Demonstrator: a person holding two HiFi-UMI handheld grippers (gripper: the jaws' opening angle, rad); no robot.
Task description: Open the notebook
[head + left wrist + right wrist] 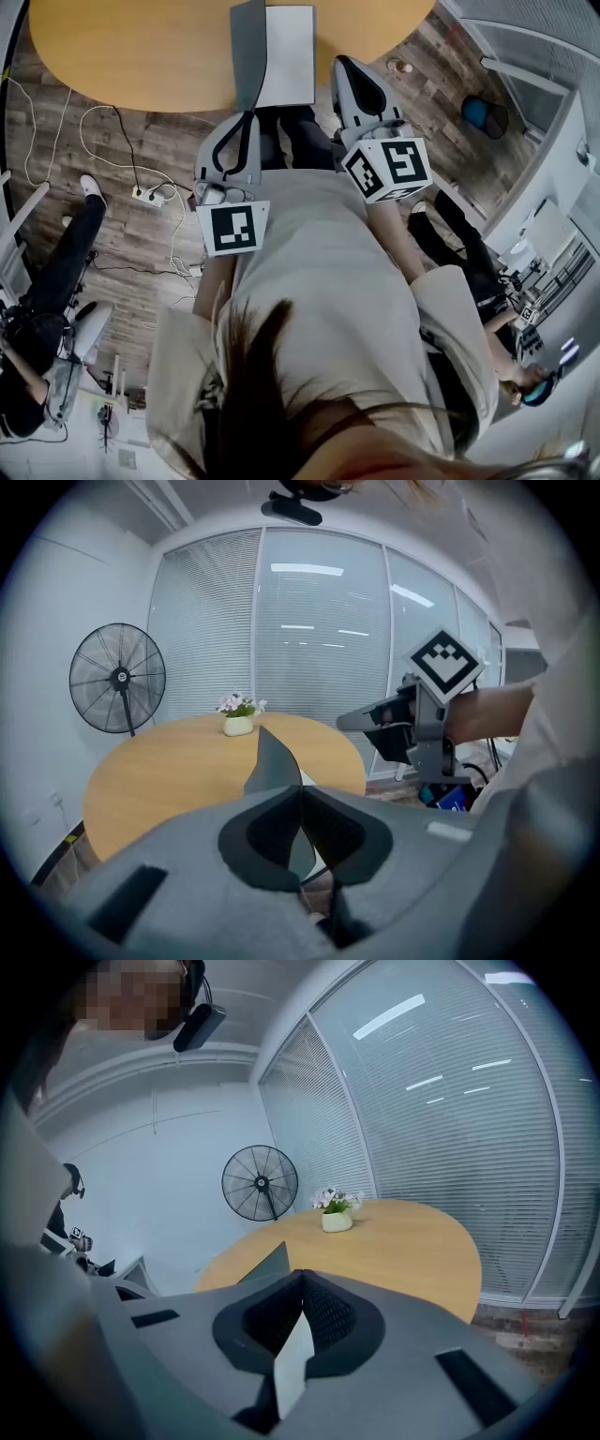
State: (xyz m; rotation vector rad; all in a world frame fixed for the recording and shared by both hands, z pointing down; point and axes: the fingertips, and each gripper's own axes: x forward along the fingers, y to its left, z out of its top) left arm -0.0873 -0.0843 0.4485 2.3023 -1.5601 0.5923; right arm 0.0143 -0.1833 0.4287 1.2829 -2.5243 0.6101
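Round wooden surface (pixel 122 56) carries the notebook (pixel 281 58) at its near edge, directly ahead of the person.

Left hand-held gripper (pixel 300 797): the jaws are clenched on the grey cover (pixel 274 761). The cover passes between the pads and stands raised off the pages, tilted up from the surface. In the head view this hand-held gripper sits at the near edge of the cover, with its marker cube (pixel 234 227) towards the person.

Right hand-held gripper (pixel 300 1279): the jaws are clenched on a white page (pixel 292 1363), whose edge shows between the pads. In the head view the page lies just to the right of the raised cover, and the gripper tip is at the right side of the page. Its marker cube (pixel 387 169) also faces the person.

The two hand-held grippers stand side by side and apart, with the notebook between their tips.

Further out, a small pot of flowers (pixel 238 721) stands on the far part of the surface, well apart from the notebook. A standing fan (pixel 117 679) is beyond the surface, beside a glass wall with closed blinds (pixel 319 630). A white power strip (pixel 148 195) with cables lies on the wooden floor (pixel 141 253) to the person's left. A seated person (pixel 56 272) is at the left edge of the head view.
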